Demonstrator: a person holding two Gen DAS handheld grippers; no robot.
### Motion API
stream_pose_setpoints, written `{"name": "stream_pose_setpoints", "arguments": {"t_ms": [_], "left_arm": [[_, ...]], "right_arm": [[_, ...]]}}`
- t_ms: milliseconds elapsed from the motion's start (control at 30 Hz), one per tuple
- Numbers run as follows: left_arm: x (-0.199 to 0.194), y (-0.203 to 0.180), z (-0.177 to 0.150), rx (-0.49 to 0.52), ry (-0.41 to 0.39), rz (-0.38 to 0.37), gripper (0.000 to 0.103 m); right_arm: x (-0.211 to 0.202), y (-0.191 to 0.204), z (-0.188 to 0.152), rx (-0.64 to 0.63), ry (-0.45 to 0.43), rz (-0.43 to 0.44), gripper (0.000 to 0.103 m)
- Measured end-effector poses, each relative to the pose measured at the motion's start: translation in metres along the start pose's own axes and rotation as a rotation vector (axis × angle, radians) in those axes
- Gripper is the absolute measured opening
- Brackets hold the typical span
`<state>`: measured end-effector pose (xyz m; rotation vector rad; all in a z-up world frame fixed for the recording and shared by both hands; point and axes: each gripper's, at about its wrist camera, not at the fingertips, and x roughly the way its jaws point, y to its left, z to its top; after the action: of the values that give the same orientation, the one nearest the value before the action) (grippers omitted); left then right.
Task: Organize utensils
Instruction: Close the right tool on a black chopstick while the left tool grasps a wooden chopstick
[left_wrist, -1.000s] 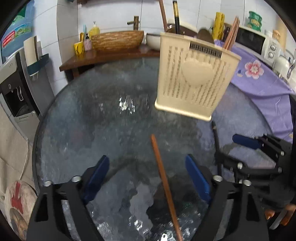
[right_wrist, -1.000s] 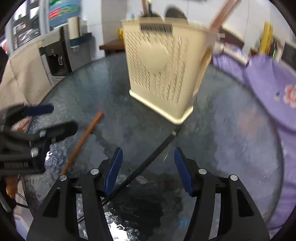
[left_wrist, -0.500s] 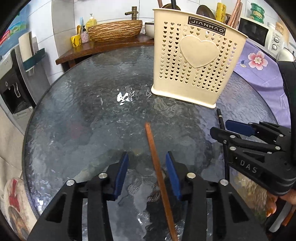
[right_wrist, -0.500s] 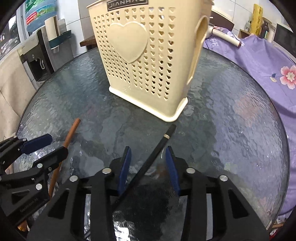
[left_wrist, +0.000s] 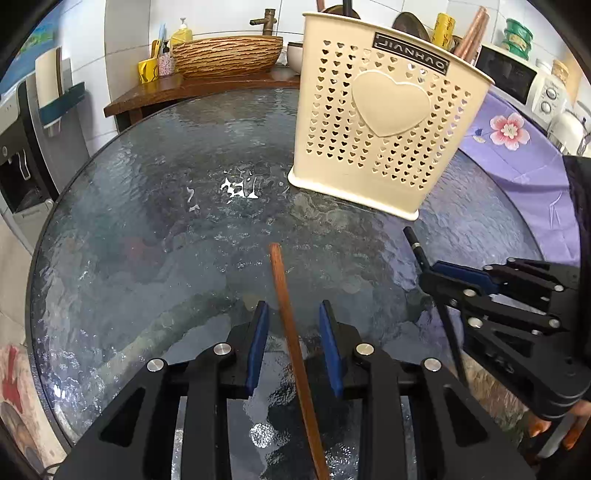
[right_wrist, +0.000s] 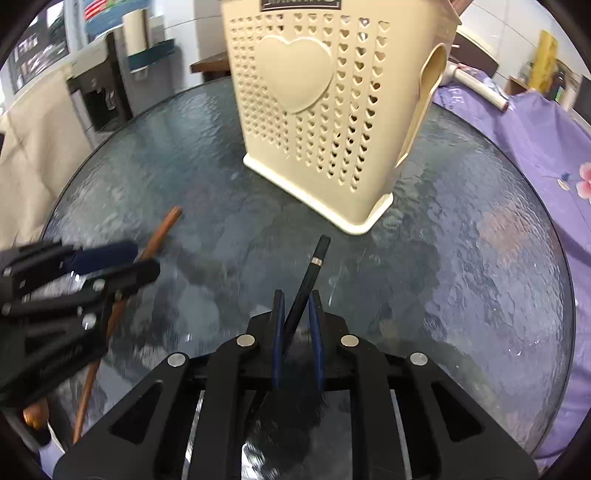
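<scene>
Between my left gripper (left_wrist: 291, 343) pads lies the brown chopstick (left_wrist: 286, 306), jaws closing but gaps showing either side; my right gripper (right_wrist: 297, 325), closing too, looks pressed onto the black chopstick (right_wrist: 308, 280). Both thin, smooth sticks lie flat on slick glass table (left_wrist: 147, 229) and could roll or pivot away. Ahead stands the cream holder (left_wrist: 384, 118).

Bright, table (left_wrist: 147, 206) glare, fisheye-warped edges
</scene>
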<state>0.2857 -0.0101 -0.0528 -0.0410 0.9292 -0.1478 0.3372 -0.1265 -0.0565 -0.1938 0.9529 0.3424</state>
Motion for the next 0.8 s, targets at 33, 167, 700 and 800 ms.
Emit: {"name": "stream_pose_setpoints", "arguments": {"t_ms": [33, 167, 700, 800], "left_arm": [[0.000, -0.001, 0.000, 0.008, 0.001, 0.006, 0.028], [0.003, -0.004, 0.003, 0.013, 0.008, 0.012, 0.028], [0.013, -0.009, 0.016, 0.049, 0.027, 0.053, 0.008], [0.014, -0.008, 0.017, 0.051, 0.026, 0.050, 0.008]], "right_arm": [[-0.001, 0.000, -0.001, -0.021, 0.010, 0.008, 0.014], [-0.002, -0.003, -0.002, -0.024, 0.037, 0.013, 0.014], [0.008, -0.001, 0.020, 0.039, 0.066, 0.000, 0.014], [0.007, -0.002, 0.017, 0.035, 0.061, 0.004, 0.013]]}}
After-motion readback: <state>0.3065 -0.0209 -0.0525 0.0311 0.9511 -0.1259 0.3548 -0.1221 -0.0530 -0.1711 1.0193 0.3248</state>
